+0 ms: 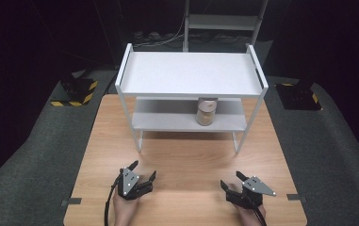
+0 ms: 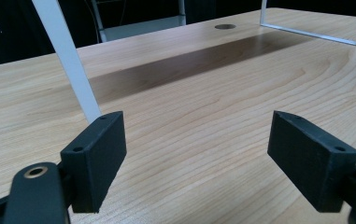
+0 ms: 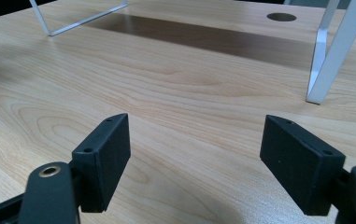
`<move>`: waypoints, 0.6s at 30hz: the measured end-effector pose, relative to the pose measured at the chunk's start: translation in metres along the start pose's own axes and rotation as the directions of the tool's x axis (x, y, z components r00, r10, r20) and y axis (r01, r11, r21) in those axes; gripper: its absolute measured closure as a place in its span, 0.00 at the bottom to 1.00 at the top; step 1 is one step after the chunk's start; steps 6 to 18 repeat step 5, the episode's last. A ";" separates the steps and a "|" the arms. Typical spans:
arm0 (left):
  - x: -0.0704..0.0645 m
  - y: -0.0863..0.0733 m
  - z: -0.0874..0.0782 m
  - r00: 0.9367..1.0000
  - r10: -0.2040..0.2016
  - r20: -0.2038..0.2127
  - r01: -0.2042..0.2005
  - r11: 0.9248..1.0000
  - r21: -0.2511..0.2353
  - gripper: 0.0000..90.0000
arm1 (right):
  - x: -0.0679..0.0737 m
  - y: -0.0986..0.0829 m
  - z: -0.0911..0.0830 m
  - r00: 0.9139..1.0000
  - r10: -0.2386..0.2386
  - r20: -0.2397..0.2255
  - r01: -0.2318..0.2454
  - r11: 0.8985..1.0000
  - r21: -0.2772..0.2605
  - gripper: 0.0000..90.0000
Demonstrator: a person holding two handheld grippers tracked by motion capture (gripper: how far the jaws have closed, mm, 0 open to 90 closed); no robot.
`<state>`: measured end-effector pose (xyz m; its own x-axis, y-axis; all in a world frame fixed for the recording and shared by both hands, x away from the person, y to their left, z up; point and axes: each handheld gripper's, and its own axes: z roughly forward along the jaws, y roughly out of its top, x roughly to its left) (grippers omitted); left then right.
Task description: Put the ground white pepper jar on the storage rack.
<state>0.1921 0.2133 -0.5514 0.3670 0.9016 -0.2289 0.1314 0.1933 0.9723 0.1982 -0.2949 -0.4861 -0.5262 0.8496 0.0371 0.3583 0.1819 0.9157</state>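
Glass jar point(image 1: 206, 112) sits on lower shelf of white rack point(image 1: 191, 75), well apart from us. Left gripper point(image 1: 142, 172), right gripper point(image 1: 231, 180) wide open, empty. We risk clipping top shelf reaching in.

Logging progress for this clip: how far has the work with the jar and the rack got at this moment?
Nothing looks done yet: the jar stands upright on the lower shelf of the white rack. Nothing is in hand: the left gripper and the right gripper rest open and empty at the near edge of the table, well short of the rack. Left, probably: the reach to the jar, the grasp and whatever move follows.
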 end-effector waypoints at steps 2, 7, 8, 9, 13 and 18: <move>0.000 0.000 0.000 1.000 0.005 0.000 -0.005 1.000 0.001 0.22 | 0.000 0.000 0.000 1.000 0.001 0.000 -0.001 1.000 0.000 0.27; 0.000 0.000 0.000 1.000 0.001 -0.001 -0.001 1.000 0.000 0.22 | -0.001 0.000 0.000 1.000 0.002 -0.002 -0.002 1.000 0.001 0.27; 0.000 0.000 0.000 1.000 0.001 -0.001 -0.001 1.000 0.000 0.22 | -0.001 0.000 0.000 1.000 0.002 -0.002 -0.002 1.000 0.001 0.27; 0.000 0.000 0.000 1.000 0.001 -0.001 -0.001 1.000 0.000 0.22 | -0.001 0.000 0.000 1.000 0.002 -0.002 -0.002 1.000 0.001 0.27; 0.000 0.000 0.000 1.000 0.001 -0.001 -0.001 1.000 0.000 0.22 | -0.001 0.000 0.000 1.000 0.002 -0.002 -0.002 1.000 0.001 0.27; 0.000 0.000 0.000 1.000 0.001 -0.001 -0.001 1.000 0.000 0.22 | -0.001 0.000 0.000 1.000 0.002 -0.002 -0.002 1.000 0.001 0.27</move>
